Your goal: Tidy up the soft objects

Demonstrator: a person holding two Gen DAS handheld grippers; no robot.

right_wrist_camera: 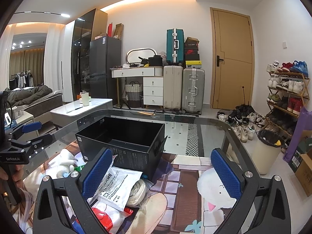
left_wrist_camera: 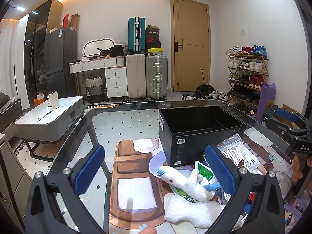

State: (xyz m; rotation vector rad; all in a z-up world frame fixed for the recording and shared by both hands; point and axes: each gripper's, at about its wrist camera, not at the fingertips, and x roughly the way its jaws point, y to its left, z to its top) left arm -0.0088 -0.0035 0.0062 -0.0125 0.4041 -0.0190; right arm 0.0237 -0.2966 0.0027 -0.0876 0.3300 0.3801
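I am holding my left tool (left_wrist_camera: 154,168) wide open with nothing in it; the white plush toy (left_wrist_camera: 187,181) is lying just inside its right pad, on a green packet (left_wrist_camera: 204,172) and white foam (left_wrist_camera: 193,210). My right tool (right_wrist_camera: 162,172) is gaping too, empty, over bagged items (right_wrist_camera: 119,185). The black box (left_wrist_camera: 197,132) is standing open just beyond on the glass worktop (left_wrist_camera: 124,124).

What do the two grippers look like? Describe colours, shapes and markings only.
Both the left gripper and the right gripper have black angular frames, silver screws and blue textured pads. White lettering marks each body; bare fingers grip the handles.
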